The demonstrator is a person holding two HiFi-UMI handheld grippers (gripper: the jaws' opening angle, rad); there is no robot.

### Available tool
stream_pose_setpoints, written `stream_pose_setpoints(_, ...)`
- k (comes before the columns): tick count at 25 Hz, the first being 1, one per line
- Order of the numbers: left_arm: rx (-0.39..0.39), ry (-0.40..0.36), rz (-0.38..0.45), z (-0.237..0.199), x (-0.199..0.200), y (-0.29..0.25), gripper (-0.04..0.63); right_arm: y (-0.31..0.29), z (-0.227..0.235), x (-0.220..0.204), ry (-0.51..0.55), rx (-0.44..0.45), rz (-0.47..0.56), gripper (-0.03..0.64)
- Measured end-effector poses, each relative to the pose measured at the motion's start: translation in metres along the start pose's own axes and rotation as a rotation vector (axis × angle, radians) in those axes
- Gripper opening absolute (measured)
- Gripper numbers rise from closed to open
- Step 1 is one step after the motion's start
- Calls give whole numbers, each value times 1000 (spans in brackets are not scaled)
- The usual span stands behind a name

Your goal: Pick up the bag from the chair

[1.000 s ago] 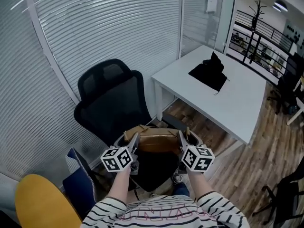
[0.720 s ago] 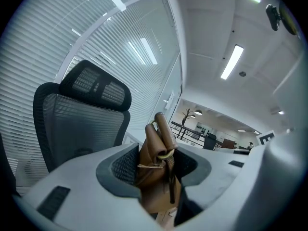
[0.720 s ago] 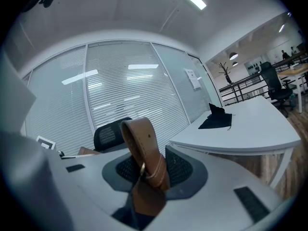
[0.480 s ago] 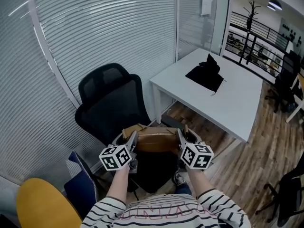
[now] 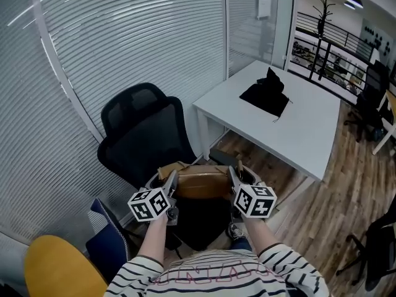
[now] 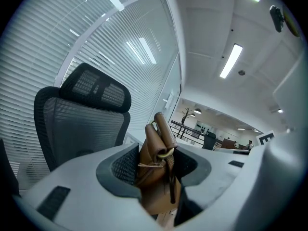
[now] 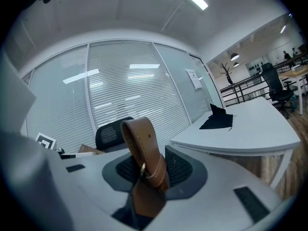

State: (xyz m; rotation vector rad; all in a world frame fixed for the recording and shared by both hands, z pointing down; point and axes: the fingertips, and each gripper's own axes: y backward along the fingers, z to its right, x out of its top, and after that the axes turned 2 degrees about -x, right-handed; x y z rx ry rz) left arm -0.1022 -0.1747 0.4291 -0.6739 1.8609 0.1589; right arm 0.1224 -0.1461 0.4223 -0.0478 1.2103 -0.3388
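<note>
A brown leather bag (image 5: pixel 200 182) hangs between my two grippers, lifted above the seat of the black office chair (image 5: pixel 145 138). My left gripper (image 5: pixel 171 184) is shut on the bag's left end, where folded leather and a strap ring (image 6: pixel 161 150) sit between its pads. My right gripper (image 5: pixel 232 179) is shut on the bag's right end, clamping a looped brown strap (image 7: pixel 144 155). The bag's underside is hidden behind the marker cubes and my hands.
A white desk (image 5: pixel 291 129) stands to the right with a black cloth (image 5: pixel 266 94) on it. Slatted glass walls run behind the chair. A yellow chair (image 5: pixel 59 268) and a blue seat (image 5: pixel 105 243) stand at lower left. Wooden floor lies at right.
Both grippers and the bag keep their place. The view has shifted slightly, so the desk and chair sit a little further left in the picture.
</note>
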Motion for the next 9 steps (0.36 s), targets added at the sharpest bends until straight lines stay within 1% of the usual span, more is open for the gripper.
stream_pose_setpoints(9, 5, 7, -4, -5, -1, -8, 206, -10, 3, -1, -2, -3, -7, 137)
